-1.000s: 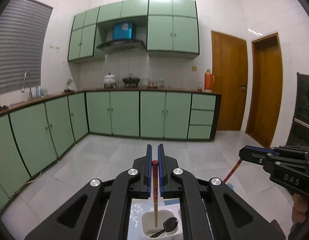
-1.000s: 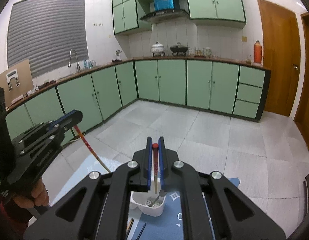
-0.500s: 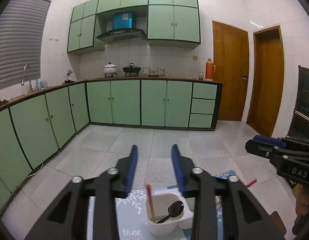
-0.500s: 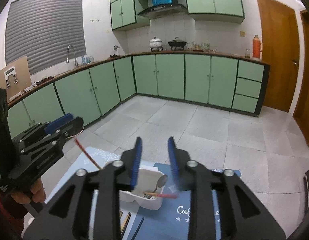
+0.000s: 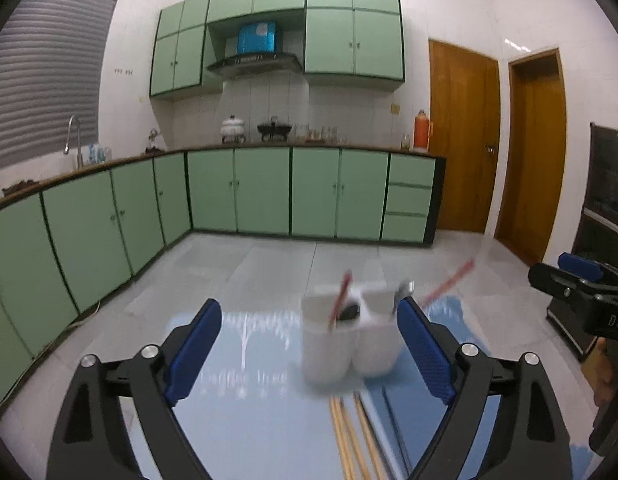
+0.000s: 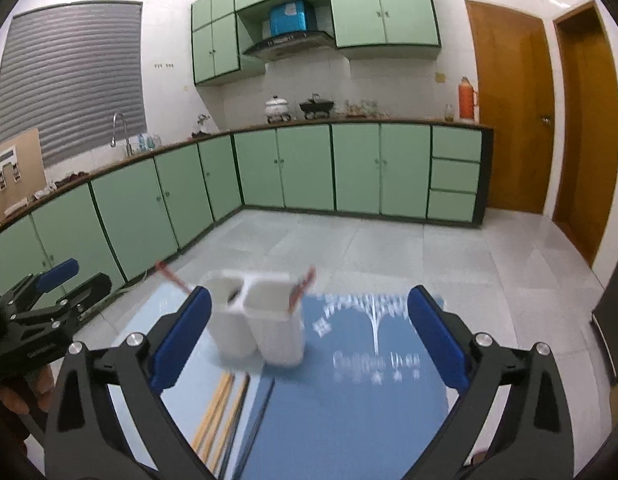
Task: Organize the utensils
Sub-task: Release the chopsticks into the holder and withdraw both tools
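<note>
A white two-compartment utensil holder (image 5: 349,336) (image 6: 257,316) stands on a blue mat (image 5: 253,412) (image 6: 349,400). Two red chopsticks (image 5: 339,296) (image 6: 299,292) lean in it, one per compartment, with a dark spoon (image 5: 349,312). Several wooden and dark chopsticks (image 5: 353,436) (image 6: 221,408) lie on the mat in front of the holder. My left gripper (image 5: 309,352) is wide open and empty, pulled back from the holder. My right gripper (image 6: 309,336) is wide open and empty too. Both views are motion-blurred.
Green kitchen cabinets (image 5: 237,192) run along the back and left walls. Two brown doors (image 5: 465,136) stand at the right. A dark cabinet (image 5: 605,216) is at the far right. Tiled floor lies beyond the mat.
Both grippers held a red chopstick over the holder, opened and dropped them in. Both have since opened wider and drawn back and down toward the mat.
</note>
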A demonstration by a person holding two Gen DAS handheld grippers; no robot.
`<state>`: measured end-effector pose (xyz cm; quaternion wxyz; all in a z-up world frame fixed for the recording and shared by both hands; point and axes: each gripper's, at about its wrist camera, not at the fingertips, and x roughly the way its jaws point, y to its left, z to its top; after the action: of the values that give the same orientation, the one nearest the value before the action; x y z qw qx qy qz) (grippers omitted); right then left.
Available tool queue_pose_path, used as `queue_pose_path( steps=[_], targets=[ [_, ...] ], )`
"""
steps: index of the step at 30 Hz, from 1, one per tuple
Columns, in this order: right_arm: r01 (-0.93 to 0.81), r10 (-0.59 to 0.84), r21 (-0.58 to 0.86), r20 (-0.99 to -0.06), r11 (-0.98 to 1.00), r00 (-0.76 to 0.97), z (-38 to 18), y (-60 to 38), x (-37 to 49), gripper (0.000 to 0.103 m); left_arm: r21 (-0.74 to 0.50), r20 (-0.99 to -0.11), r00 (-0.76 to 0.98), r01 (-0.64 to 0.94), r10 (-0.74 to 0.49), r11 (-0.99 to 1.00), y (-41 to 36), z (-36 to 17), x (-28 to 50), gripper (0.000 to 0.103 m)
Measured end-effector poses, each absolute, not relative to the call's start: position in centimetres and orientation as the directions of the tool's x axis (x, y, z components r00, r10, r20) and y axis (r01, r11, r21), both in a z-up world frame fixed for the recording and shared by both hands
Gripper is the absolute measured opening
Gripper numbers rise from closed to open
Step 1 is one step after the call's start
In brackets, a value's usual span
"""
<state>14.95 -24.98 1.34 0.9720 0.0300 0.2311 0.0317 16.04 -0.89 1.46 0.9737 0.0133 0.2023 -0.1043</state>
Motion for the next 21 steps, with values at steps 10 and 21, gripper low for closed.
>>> queue_pose_path(
  steps=[10,21],
  targets=[
    [0.01,0.018,0.053,-0.507,0.999,0.862,-7.3,-22.6,8.4,0.096,-0.008,-0.532,0.832,0.18,-0.157,0.984,-0.4,-6.4,10.3,0.088],
    [-0.061,0.055,0.011,-0.615,0.998,0.787,-13.3,-18.9,5.3,0.094,0.013,-0.644,0.754,0.184,-0.133,0.983,-0.3,-11.9,7.5,0.085]
  ],
)
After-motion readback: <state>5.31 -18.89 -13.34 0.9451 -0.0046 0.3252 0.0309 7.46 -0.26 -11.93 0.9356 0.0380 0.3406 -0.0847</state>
